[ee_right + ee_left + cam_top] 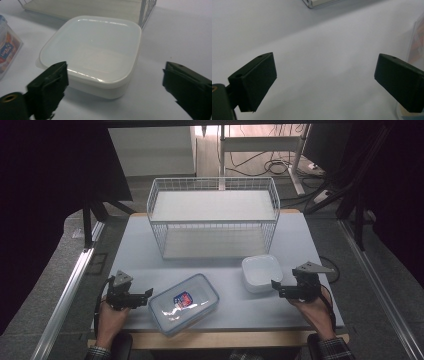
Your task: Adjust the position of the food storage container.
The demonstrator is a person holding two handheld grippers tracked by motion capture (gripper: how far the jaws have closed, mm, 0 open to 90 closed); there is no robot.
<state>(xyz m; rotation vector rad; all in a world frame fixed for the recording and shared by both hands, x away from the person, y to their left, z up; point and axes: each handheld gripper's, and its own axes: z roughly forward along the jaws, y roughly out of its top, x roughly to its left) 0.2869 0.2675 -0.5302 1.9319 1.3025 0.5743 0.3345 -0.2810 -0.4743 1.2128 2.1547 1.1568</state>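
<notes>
White square lidded container (pixel 92 50), glossy translucent.

From my left gripper view, the clear lidded container (pixel 415 42) is cut off by the right edge, so I see just a blurred sliver of its wall and a smear of label colour; the print there is unreadable. A pale metallic corner (pixel 318 2) at the top edge is cropped too, and I cannot tell what it belongs to. In my right gripper view the same container (pixel 7 47) is sliced by the left edge, leaving part of its label. The wire basket (pixel 146 10) is cut by the top edge. From the high view, my forearms leave the frame at the bottom, and the label's lettering (pixel 183 299) is too small to read.
</notes>
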